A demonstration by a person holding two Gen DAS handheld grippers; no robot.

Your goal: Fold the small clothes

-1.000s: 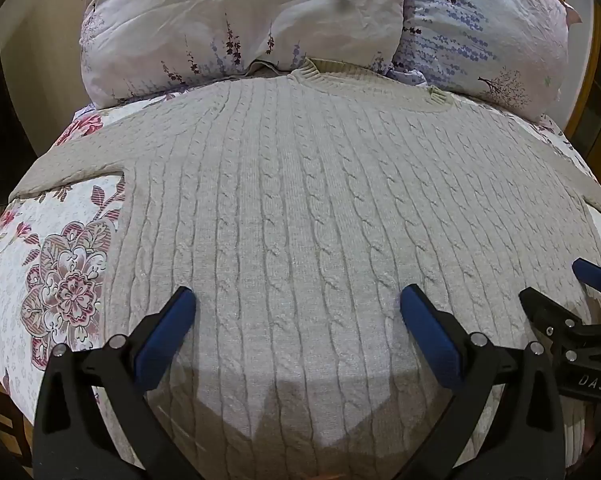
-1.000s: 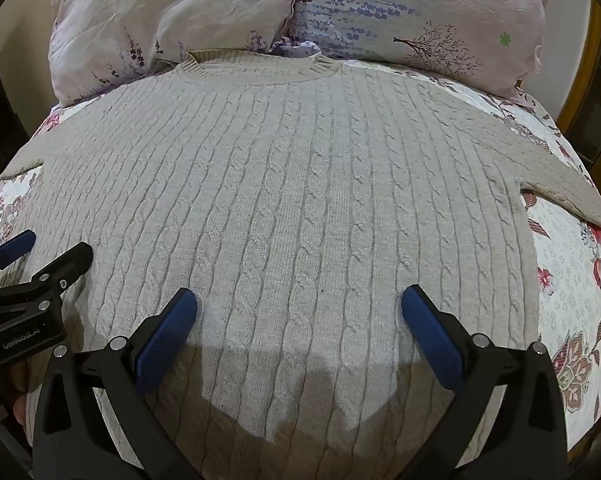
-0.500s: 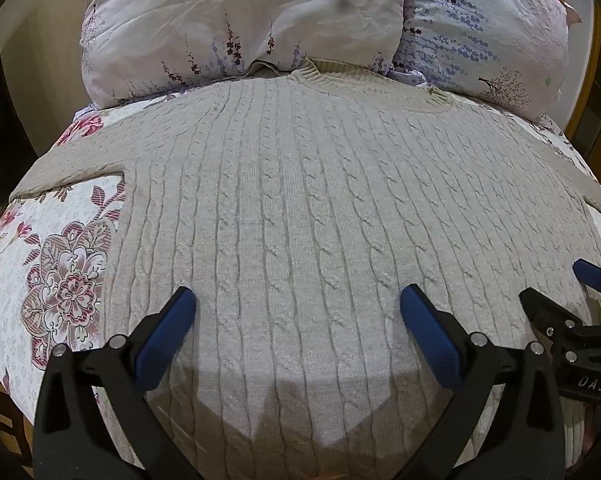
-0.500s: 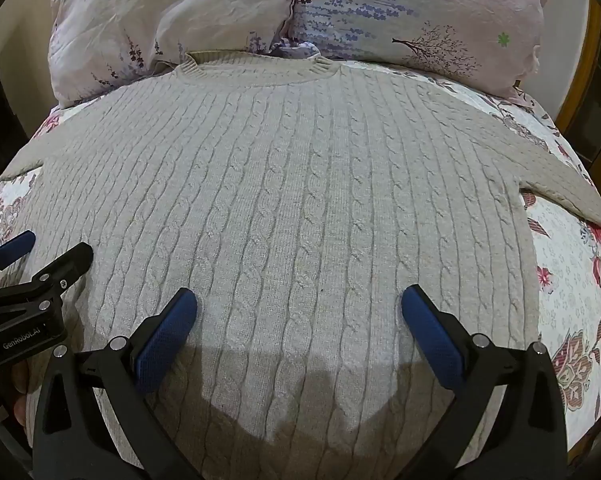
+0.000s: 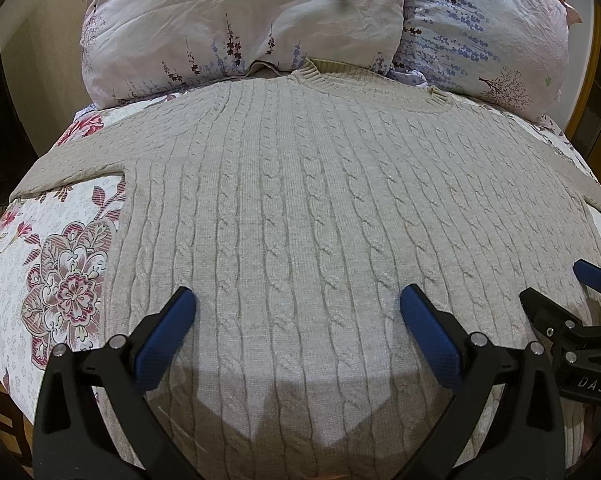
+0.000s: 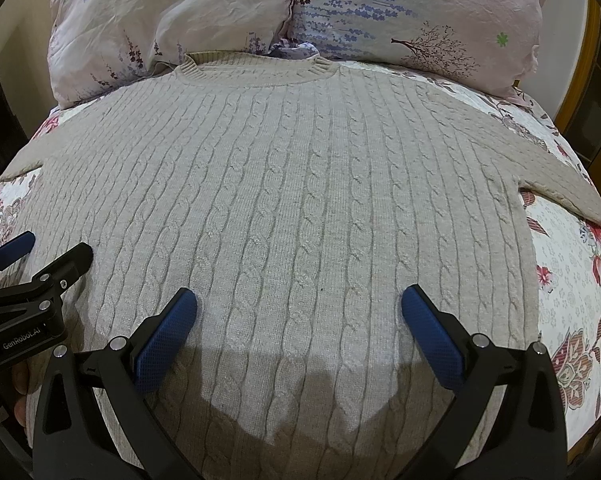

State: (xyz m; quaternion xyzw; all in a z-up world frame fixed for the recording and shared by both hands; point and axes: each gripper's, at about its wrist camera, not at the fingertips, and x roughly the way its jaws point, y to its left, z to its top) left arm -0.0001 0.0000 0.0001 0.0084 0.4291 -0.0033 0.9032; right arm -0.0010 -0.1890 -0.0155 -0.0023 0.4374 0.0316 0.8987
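A beige cable-knit sweater [image 5: 300, 208] lies flat on the bed, front up, collar toward the pillows and sleeves spread to both sides. It also fills the right wrist view [image 6: 292, 208]. My left gripper [image 5: 298, 300] is open and empty, hovering over the sweater's lower left part. My right gripper [image 6: 298, 300] is open and empty over the lower right part. The right gripper shows at the right edge of the left wrist view [image 5: 560, 292], and the left gripper at the left edge of the right wrist view [image 6: 48, 248].
The sweater rests on a floral bedspread [image 5: 60, 280], also seen in the right wrist view [image 6: 572, 280]. Two flowered pillows [image 5: 240, 20] [image 5: 488, 32] lie behind the collar. A wooden bed frame [image 6: 580, 80] curves at the right.
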